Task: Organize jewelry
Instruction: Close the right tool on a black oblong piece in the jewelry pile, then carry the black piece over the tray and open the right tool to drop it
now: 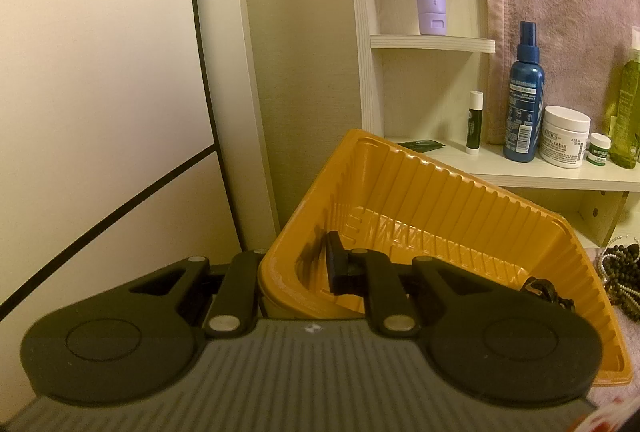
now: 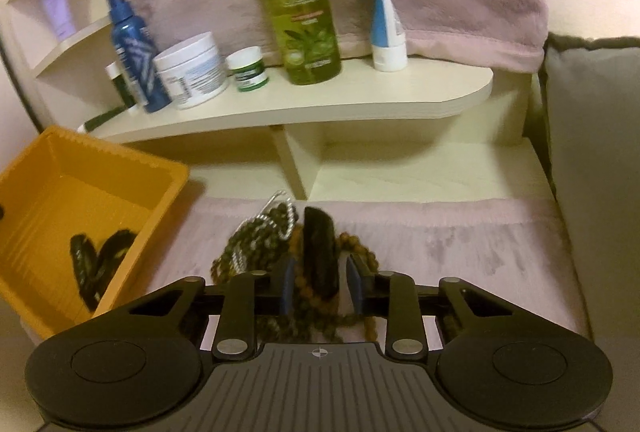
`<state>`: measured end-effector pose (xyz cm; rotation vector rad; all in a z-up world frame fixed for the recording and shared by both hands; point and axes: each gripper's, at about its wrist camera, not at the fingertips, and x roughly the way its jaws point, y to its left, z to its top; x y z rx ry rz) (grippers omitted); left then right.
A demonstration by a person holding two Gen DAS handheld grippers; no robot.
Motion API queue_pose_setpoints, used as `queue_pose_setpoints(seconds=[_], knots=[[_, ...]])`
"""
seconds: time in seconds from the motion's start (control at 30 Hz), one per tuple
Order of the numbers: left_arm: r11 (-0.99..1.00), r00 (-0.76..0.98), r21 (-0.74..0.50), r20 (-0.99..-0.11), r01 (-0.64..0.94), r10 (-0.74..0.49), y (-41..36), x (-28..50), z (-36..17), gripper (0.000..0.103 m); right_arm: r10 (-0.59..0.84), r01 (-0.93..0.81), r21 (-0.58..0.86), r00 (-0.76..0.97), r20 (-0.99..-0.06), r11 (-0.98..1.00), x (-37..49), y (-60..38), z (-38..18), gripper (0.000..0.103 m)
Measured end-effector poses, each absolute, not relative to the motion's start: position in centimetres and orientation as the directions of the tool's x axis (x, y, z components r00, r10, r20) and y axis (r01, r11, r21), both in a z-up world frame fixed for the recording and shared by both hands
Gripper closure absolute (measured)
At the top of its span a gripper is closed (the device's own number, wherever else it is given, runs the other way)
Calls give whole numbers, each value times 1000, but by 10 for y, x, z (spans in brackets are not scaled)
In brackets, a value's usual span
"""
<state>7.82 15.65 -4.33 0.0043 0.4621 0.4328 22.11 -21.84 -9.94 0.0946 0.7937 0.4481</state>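
**Dark bangle framed by the right gripper, tray edge pinched by the left**

The near edge of one orange tray point(image 1: 460, 199) is pinched by the left gripper point(image 1: 320, 268), its fingers pressed tight. One dark bracelet point(image 2: 96, 264) is seen inside the tray. One dark bangle point(image 2: 320, 252) is framed by the right gripper point(image 2: 320, 284), with gaps beside both pads. One bead pile point(image 2: 256, 236) lies beyond. Farther back, two bottles, two jars and two tubes are counted.

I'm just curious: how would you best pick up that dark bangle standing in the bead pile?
Grip the bangle across its thin band, from the near side. It stands on edge, edge-on between the right gripper's fingers, so its flat faces meet the pads.
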Motion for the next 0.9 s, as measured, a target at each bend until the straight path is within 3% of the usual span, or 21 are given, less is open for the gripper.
queue_pose_setpoints(seconds=[0.5,0.9], knots=[[910,806,105,-432,-401,405,157,78,-42,89,443,-334,301,535,-719,893,254,-207,-130,77],[910,805,107,-434,-400,405,158,78,-43,89,468,-341,323,601,-648,883,241,-219,-109,80]])
